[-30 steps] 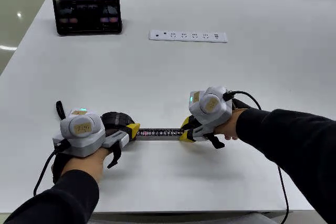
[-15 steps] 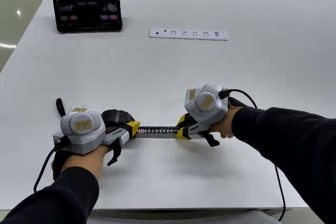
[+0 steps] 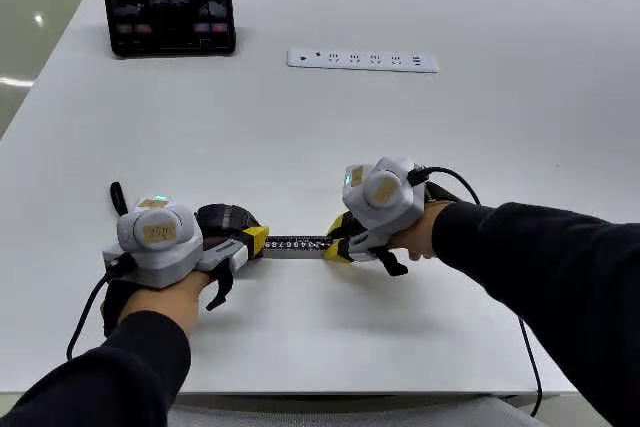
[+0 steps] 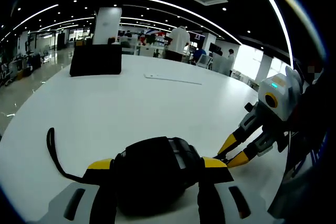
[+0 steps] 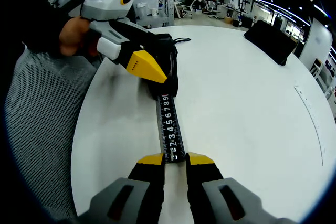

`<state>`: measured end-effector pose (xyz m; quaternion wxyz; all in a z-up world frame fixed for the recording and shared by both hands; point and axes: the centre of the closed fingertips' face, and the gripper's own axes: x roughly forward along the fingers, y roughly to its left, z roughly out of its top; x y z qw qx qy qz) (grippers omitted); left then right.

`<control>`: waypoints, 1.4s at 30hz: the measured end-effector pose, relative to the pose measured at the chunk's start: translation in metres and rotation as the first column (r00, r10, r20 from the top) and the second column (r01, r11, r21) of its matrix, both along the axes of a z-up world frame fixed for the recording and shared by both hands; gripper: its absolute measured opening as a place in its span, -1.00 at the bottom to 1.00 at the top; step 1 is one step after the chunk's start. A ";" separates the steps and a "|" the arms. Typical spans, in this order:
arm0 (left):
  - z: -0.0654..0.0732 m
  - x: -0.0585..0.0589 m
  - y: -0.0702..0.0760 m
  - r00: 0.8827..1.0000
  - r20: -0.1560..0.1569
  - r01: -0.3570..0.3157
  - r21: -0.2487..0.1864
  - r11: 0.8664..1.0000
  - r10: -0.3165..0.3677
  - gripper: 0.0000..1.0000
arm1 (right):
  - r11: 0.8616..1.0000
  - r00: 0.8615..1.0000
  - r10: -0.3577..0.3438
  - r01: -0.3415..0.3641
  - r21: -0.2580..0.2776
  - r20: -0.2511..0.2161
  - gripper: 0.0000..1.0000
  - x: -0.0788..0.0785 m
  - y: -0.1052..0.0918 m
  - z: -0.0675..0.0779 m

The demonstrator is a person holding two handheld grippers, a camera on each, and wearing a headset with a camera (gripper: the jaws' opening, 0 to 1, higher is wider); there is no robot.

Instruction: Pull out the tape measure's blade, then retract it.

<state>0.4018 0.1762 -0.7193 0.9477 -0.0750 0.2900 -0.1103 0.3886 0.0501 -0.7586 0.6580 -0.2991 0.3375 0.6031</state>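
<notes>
The tape measure, a black case, lies on the white bench close to its near edge and towards the near left corner. A short length of blade is drawn out flat to the right along the surface. The left gripper has its yellow-tipped fingers closed on the case from either side. The left gripper view makes this plain, with the case wedged between the two tips and a black strap curling away from it over the bench. The right gripper meets the blade's free end, its fingers pinched together on it. The right gripper view looks back along the blade, where printed numerals up to nine can be read, to the case and the left gripper holding it. The left gripper view catches the right gripper low at the right, tips on the bench. A dark tablet stands propped near the far left corner, and a white power strip lies towards the far edge.
</notes>
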 end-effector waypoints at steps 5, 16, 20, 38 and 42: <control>0.000 0.000 0.000 1.000 -0.002 0.001 0.000 1.000 -0.001 0.16 | 1.000 1.000 -0.009 0.009 0.008 -0.004 -0.78 0.001 0.003 0.001; 0.000 0.000 0.000 1.000 -0.003 -0.001 -0.002 1.000 0.001 0.16 | 0.999 1.000 -0.021 0.022 0.046 -0.018 -0.79 0.000 0.016 0.001; 0.001 0.000 -0.001 1.000 -0.002 -0.001 -0.003 1.000 0.001 0.16 | 0.999 1.000 -0.015 0.016 0.049 -0.016 -0.79 0.000 0.019 0.000; -0.001 0.001 0.000 1.000 -0.002 -0.005 -0.008 1.000 0.005 0.16 | 0.995 0.999 0.002 0.002 0.096 -0.036 -0.78 -0.003 0.037 0.001; -0.001 0.001 0.000 1.000 -0.002 -0.007 -0.009 1.000 0.007 0.16 | 0.995 1.000 0.017 -0.015 0.102 -0.026 -0.78 -0.003 0.040 0.001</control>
